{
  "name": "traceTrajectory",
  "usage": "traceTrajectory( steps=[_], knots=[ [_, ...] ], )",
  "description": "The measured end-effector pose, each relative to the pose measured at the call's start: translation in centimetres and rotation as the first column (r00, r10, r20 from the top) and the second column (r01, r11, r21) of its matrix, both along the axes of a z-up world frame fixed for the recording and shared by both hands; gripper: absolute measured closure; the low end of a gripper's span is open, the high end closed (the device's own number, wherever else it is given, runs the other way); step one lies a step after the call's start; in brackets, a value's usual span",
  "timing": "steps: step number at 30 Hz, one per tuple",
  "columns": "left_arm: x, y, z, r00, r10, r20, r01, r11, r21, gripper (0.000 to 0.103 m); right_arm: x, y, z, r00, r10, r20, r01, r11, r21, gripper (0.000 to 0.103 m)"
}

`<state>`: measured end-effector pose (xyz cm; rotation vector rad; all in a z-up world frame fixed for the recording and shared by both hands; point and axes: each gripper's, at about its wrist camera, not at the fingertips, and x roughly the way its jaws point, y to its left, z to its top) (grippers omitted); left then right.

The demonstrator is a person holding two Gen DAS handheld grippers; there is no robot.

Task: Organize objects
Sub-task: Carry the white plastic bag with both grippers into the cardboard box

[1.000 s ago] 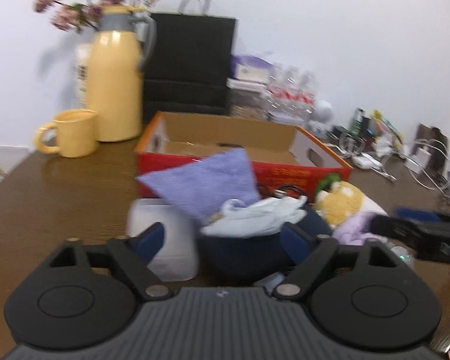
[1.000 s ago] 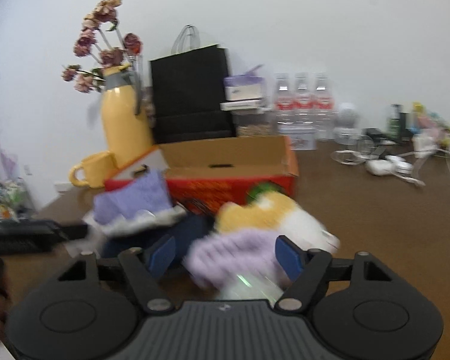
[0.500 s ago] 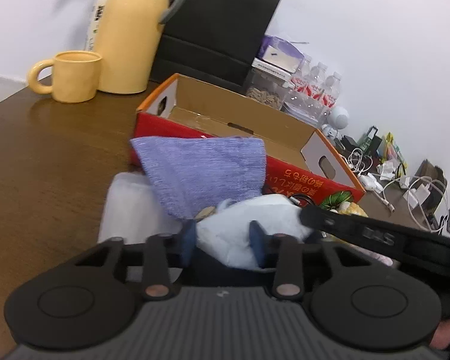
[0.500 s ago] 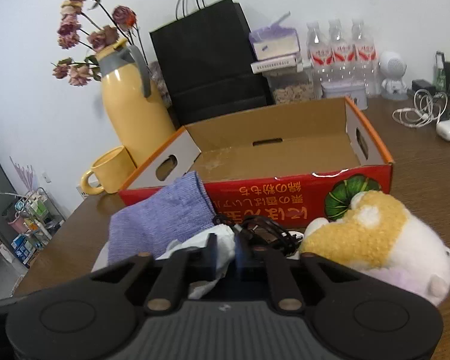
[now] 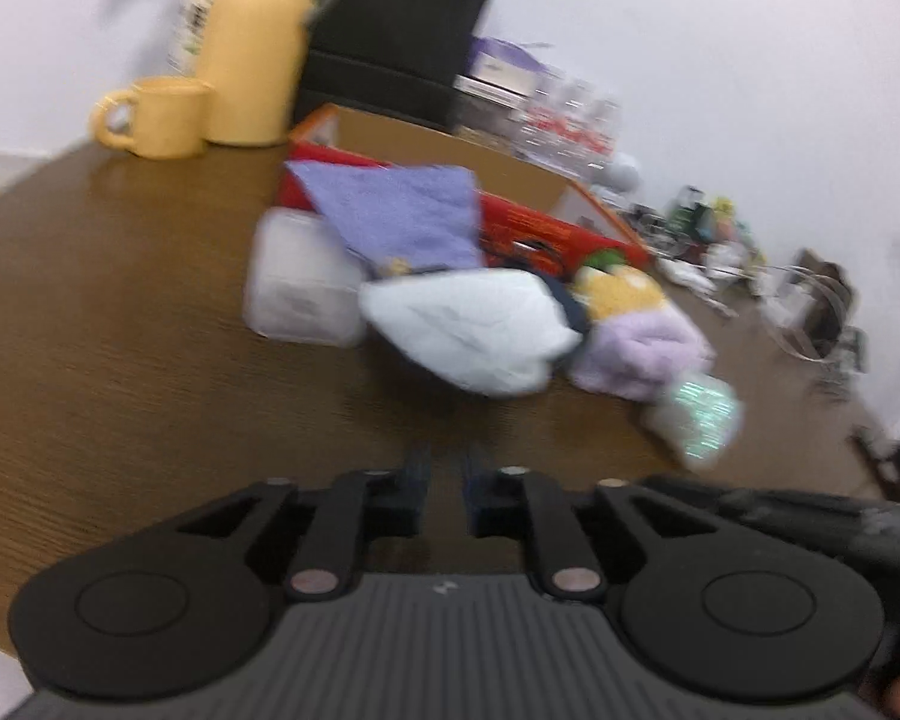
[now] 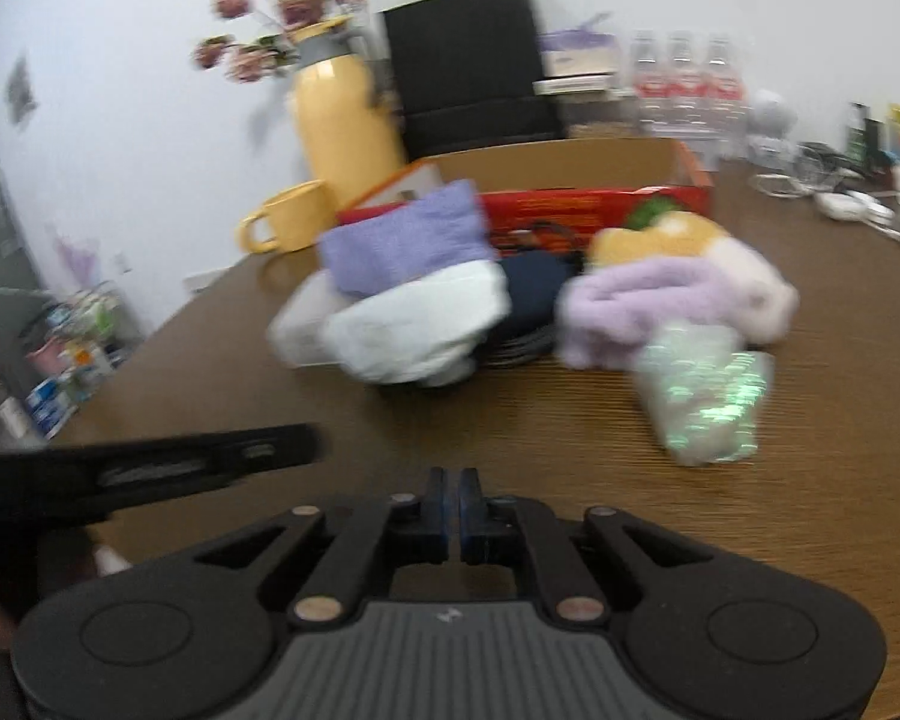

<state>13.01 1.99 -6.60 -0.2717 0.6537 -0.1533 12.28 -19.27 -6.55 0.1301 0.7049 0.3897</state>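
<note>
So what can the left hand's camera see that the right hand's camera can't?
Only the left wrist view shows wire racks at the table's far right end. Only the right wrist view shows the dried flowers in the yellow flask and a cluttered shelf beside the table. Both show the flask, the yellow mug, the red cardboard box, the purple towel, the white bag and the plush toy.

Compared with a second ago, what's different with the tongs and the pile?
Both tongs have pulled back from the pile and closed: the left tongs to a narrow gap with nothing between them, the right tongs nearly shut and empty. Nothing was picked up. The white cloth, purple towel, plush toy and cardboard box stayed put.
</note>
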Motion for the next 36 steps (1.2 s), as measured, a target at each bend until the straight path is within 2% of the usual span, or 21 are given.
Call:
traceTrajectory(
  steps=[1,4,7,9,11,13,14,15,16,17,18,19,26,28,31,36],
  knots=[
    [0.6,0.2,0.2,1.0,0.014,0.012,-0.014,1.0,0.008,0.058,0.4,-0.6,0.2,0.999,-0.038,0.012,0.038,0.999,0.015,0.09],
    [2.4,0.1,0.8,0.998,0.037,0.057,-0.039,0.999,0.029,0.049,2.5,-1.1,1.1,0.996,-0.052,0.068,0.048,0.997,0.062,0.076],
    [4.6,0.1,0.8,0.997,0.062,0.045,-0.063,0.998,0.018,0.043,5.5,-0.2,1.6,0.992,-0.046,0.115,0.041,0.998,0.049,0.061],
    [5.7,0.2,0.6,0.997,0.075,0.028,-0.075,0.997,-0.005,0.044,7.8,0.4,1.2,0.995,-0.04,0.091,0.034,0.998,0.058,0.062],
    [6.7,0.5,0.4,0.997,0.081,0.018,-0.08,0.996,-0.033,0.049,9.5,0.8,0.6,0.998,-0.033,0.053,0.027,0.995,0.1,0.065],
    [7.5,0.9,0.0,0.998,0.067,-0.009,-0.067,0.995,-0.08,0.065,10.5,1.1,-0.1,0.999,-0.043,0.007,0.042,0.992,0.122,0.072],
    [7.7,1.2,-0.3,0.998,0.065,-0.026,-0.067,0.992,-0.106,0.065,11.0,1.2,-0.5,0.999,-0.05,-0.013,0.051,0.989,0.136,0.076],
    [7.6,1.2,-0.5,0.997,0.071,-0.03,-0.074,0.991,-0.113,0.071,11.2,1.0,-0.8,0.998,-0.049,-0.03,0.053,0.985,0.163,0.08],
    [7.4,1.3,-0.5,0.996,0.086,-0.026,-0.088,0.991,-0.098,0.083,11.2,0.9,-1.1,0.998,-0.043,-0.046,0.051,0.98,0.191,0.089],
    [7.2,1.3,-0.4,0.996,0.086,-0.018,-0.087,0.992,-0.086,0.084,11.0,0.8,-1.1,0.997,-0.052,-0.049,0.061,0.978,0.2,0.095],
    [6.8,1.4,-0.3,0.997,0.078,-0.011,-0.079,0.992,-0.096,0.089,10.6,0.7,-0.9,0.998,-0.056,-0.041,0.062,0.979,0.192,0.098],
    [6.4,1.5,-0.1,0.997,0.077,-0.009,-0.078,0.992,-0.104,0.091,10.0,0.6,-0.8,0.998,-0.053,-0.034,0.059,0.98,0.192,0.099],
    [3.3,1.3,2.3,0.997,0.033,0.073,-0.027,0.996,-0.087,0.093,5.3,0.4,1.8,0.999,-0.033,0.024,0.027,0.978,0.207,0.1],
    [3.2,1.3,2.5,0.997,0.031,0.075,-0.024,0.995,-0.092,0.093,4.8,0.2,2.4,0.998,-0.036,0.042,0.026,0.978,0.206,0.1],
    [3.7,1.4,2.8,0.997,0.024,0.067,-0.017,0.994,-0.105,0.093,4.8,0.1,2.9,0.998,-0.042,0.047,0.032,0.978,0.205,0.1],
    [6.5,1.3,5.0,0.991,-0.033,0.127,0.039,0.998,-0.049,0.093,7.0,0.3,4.0,0.995,-0.059,0.076,0.043,0.979,0.197,0.1]
  ],
)
